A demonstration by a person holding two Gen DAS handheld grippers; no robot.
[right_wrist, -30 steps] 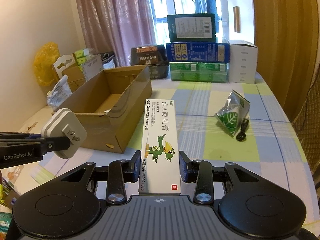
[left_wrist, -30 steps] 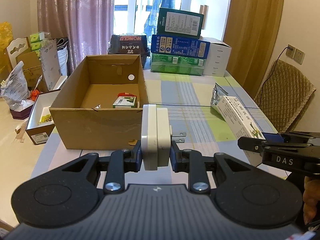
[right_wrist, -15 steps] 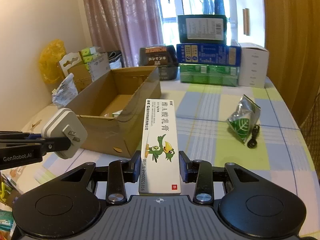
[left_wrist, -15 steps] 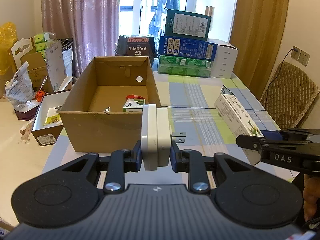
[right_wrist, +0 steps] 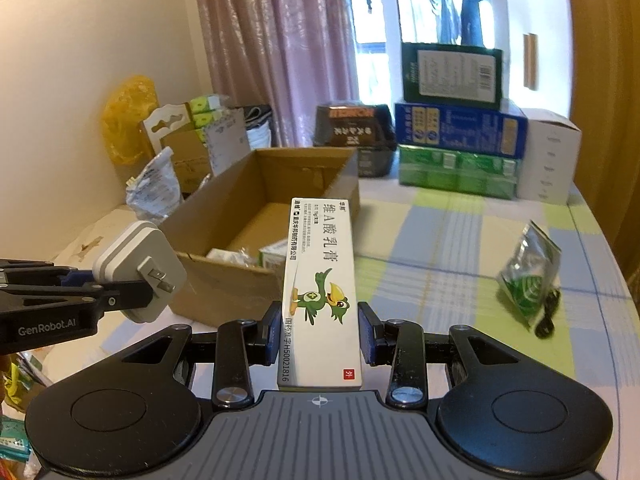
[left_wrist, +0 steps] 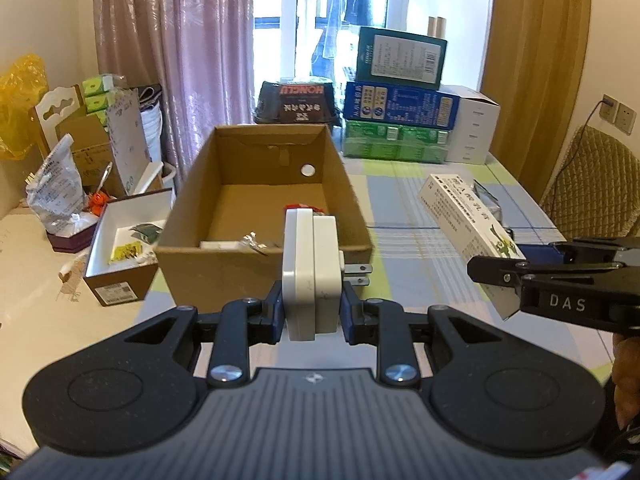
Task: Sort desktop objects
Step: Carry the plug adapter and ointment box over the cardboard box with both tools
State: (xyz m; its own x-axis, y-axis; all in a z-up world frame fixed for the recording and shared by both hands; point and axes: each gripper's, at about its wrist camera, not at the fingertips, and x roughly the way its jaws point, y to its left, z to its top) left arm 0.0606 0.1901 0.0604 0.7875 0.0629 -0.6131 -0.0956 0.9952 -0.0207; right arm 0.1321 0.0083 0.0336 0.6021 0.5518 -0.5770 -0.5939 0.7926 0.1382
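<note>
both loaded and airborne: left gripper [left_wrist: 311,312] fingers pinching the white plug adapter [left_wrist: 311,276], right gripper [right_wrist: 319,334] fingers clamped on the long ointment box [right_wrist: 321,292], both held above the tabletop [right_wrist: 460,240] just short of the cardboard box [left_wrist: 264,208]. carry step, looks like. next: get each over the open top w/o clipping the near wall or each other, then let go.

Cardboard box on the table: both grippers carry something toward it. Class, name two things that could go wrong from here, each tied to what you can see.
1. The left gripper and right gripper hang side by side near the cardboard box; dropping together, they might collide.
2. The jaws grip the long ointment box only near its rear end, so it may pivot or catch on the box wall. The white plug adapter could land on the items already inside.
</note>
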